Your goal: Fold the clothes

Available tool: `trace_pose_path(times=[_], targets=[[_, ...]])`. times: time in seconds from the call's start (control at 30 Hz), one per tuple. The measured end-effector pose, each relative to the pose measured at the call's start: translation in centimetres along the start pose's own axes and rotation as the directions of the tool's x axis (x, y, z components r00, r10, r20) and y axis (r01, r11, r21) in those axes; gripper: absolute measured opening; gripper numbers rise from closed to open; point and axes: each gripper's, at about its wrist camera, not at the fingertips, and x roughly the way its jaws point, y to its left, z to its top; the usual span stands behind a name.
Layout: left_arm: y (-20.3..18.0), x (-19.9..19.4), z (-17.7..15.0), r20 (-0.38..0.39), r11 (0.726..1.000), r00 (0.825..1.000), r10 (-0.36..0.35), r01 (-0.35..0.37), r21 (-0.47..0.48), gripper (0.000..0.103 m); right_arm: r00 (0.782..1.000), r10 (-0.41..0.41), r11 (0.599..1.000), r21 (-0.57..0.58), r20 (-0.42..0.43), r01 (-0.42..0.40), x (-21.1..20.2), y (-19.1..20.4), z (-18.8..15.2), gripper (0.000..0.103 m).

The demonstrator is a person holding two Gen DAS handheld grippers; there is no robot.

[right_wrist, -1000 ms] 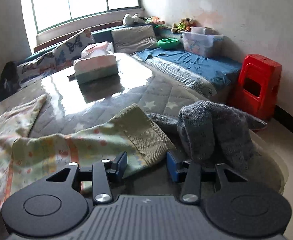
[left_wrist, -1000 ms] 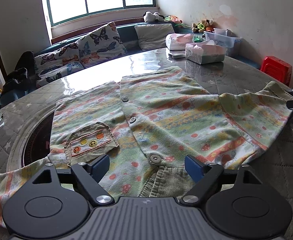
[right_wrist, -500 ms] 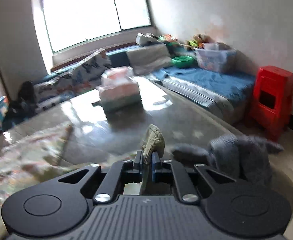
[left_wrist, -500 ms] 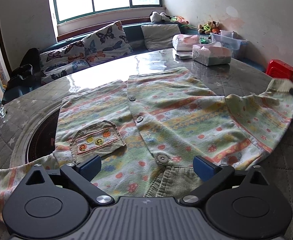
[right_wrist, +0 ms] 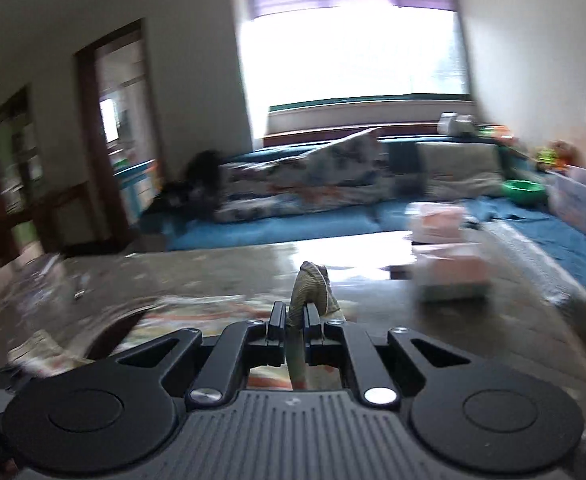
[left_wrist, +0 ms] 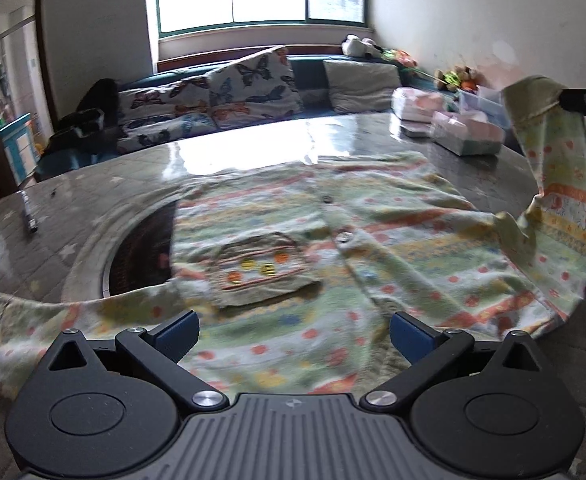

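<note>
A child's green, orange-striped cardigan (left_wrist: pixel 373 248) with buttons and a corduroy pocket (left_wrist: pixel 263 268) lies spread on the round table (left_wrist: pixel 253 148). My left gripper (left_wrist: pixel 293 330) is open and empty, just above the cardigan's near edge. My right gripper (right_wrist: pixel 294 314) is shut on the cuff of the right sleeve (right_wrist: pixel 311 286). In the left wrist view that sleeve (left_wrist: pixel 561 184) hangs lifted above the table at the far right, with the right gripper's tip (left_wrist: pixel 585 100) holding its end. The other sleeve (left_wrist: pixel 33 320) lies flat at the left.
Tissue boxes (left_wrist: pixel 465 136) and a pink pack (left_wrist: pixel 421 110) stand at the table's far right. A dark round inset (left_wrist: pixel 141 248) lies under the cardigan's left side. A pen (left_wrist: pixel 29 216) lies at the left. A couch with butterfly cushions (left_wrist: pixel 233 88) runs behind.
My right gripper closed on the sleeve cuff, then lifted it and swung it up and leftward over the table. The left gripper stayed open near the cardigan's near edge.
</note>
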Motion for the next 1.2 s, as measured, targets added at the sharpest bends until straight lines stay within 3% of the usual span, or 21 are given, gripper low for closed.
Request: trace_pose_path(times=[0.3,0.57,0.7,0.77,0.87,1.03,1.2], targets=[[4.5,-1.8,-0.4,0.033,0.992,0.996,0.084,-0.08,-0.098,0.103,0.974,0.195,0.965,-0.155,-0.112,-0.211,4.9,9.2,-0.8,0.007],[6.3,-2.4,-0.2,0.045,0.983,0.99,0.131,-0.123,-0.135,0.103,0.915,0.308,0.9,-0.232,-0.26,-0.368,6.3,14.1,-3.7,0.008],[6.6,-2.1,0.1,0.035,0.98,0.991,0.132,-0.125,-0.158,0.103,0.886,0.343,0.874,-0.239,-0.311,-0.422,6.2,15.0,-4.5,0.015],[6.4,-1.9,0.2,0.03,0.979,0.991,0.131,-0.125,-0.16,0.103,0.892,0.322,0.881,-0.244,-0.317,-0.405,5.7,14.1,-4.7,0.016],[6.1,-1.5,0.3,0.03,0.982,0.992,0.119,-0.113,-0.15,0.103,0.9,0.29,0.891,-0.251,-0.326,-0.378,5.0,12.7,-4.9,0.027],[4.8,-0.9,0.5,0.03,0.989,0.995,0.093,-0.088,-0.118,0.103,0.911,0.231,0.908,-0.261,-0.342,-0.328,3.8,10.3,-5.4,0.027],[3.3,0.0,0.7,0.025,0.995,0.998,0.058,-0.056,-0.085,0.103,0.913,0.123,0.955,-0.205,-0.388,-0.216,3.5,5.6,-7.3,0.027]])
